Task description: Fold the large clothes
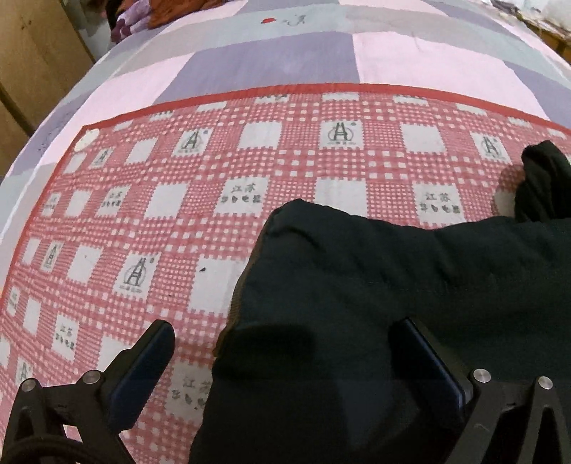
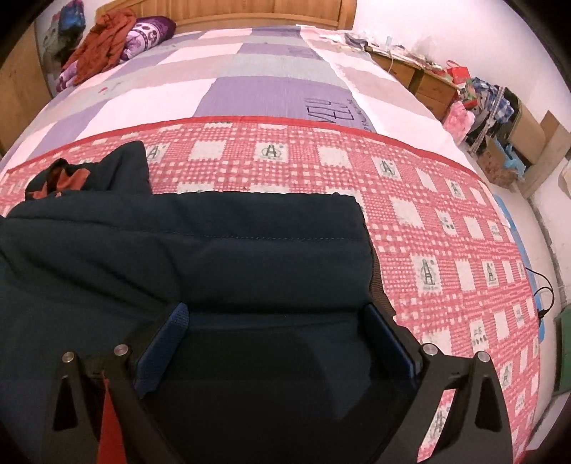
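Left gripper: your jaws are spread wide and grip nothing. One finger hangs over bare mat, the other over the jacket's left edge.

Right gripper: your jaws are spread here too, both blue pads over dark cloth with nothing between them. You cannot tell whether the tips touch the cloth.

Jacket: a dark, padded garment lying folded on the near part of the mat, in front of both your grippers. Its far edge runs straight across, with a stitched seam just short of it. Its right side stops short of the mat's right edge, and its left side stops well inside the mat's left edge.

Hood: bunched at the jacket's far left corner in the right wrist view, with rust lining showing.

Mat: red-and-white checked, with printed squares and a red border, spread over the bed's near half.

Bed: covered in purple, pink and grey blocks beyond the mat's far edge.

Far left corner of the bed: a rust garment heaped on a purple patterned blanket.

Headboard: wooden, along the bed's far end.

Floor right of the bed: wooden drawers, boxes and loose clutter against the wall.
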